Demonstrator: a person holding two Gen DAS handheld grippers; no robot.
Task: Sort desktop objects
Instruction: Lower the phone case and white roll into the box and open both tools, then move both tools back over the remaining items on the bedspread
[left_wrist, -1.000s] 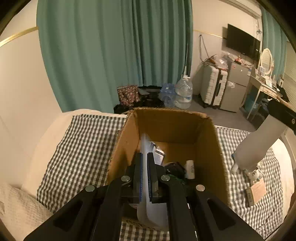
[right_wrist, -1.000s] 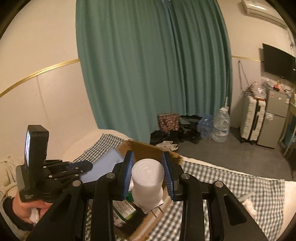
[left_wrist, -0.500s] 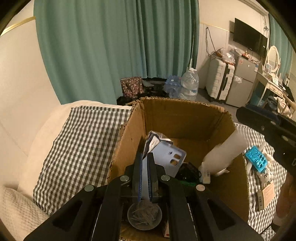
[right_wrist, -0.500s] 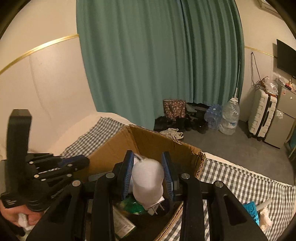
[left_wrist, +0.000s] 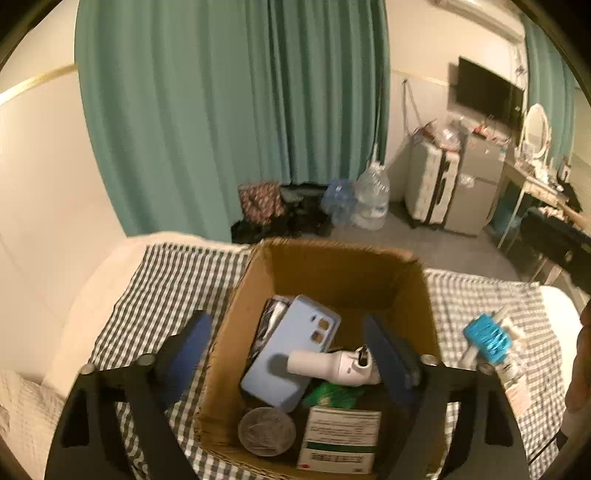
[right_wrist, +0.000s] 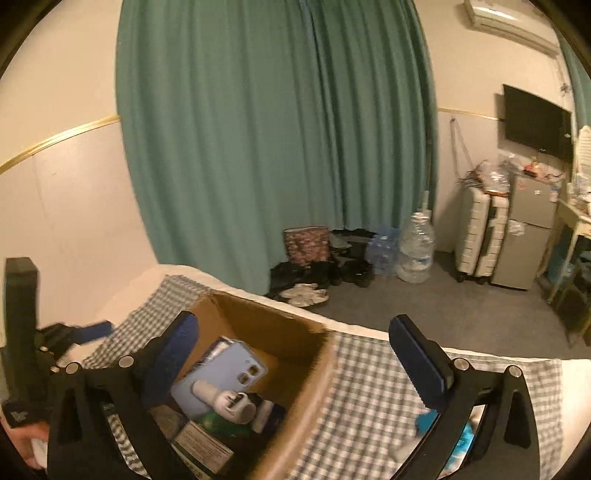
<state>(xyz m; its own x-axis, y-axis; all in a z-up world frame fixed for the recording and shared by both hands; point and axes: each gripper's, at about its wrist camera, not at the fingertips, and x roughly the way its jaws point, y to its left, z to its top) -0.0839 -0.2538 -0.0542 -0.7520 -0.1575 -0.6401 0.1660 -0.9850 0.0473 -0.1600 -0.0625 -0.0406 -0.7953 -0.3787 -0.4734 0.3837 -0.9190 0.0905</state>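
An open cardboard box (left_wrist: 332, 273) stands on a checkered cloth (left_wrist: 155, 291). Inside lie a light-blue phone case (left_wrist: 291, 350), a white plug-in lamp (left_wrist: 328, 365) across it, a round clear container (left_wrist: 266, 431), a green packet and a green-and-white carton (left_wrist: 340, 439). My left gripper (left_wrist: 285, 323) hovers over the box, its jaws opening wide with nothing gripped. My right gripper (right_wrist: 292, 321) is over the box's right wall (right_wrist: 314, 373), its jaws also opening and empty. The phone case (right_wrist: 221, 373) and lamp (right_wrist: 225, 400) show below it.
A turquoise item (left_wrist: 487, 338) and white tubes lie on the cloth right of the box. The left gripper's body (right_wrist: 22, 332) and a hand (right_wrist: 20, 439) sit at the left edge of the right wrist view. Beyond the bed are a curtain, water bottles and suitcases.
Both grippers went from shut to wide open. The phone case left the left gripper and the white lamp left the right one; both now lie in the box.
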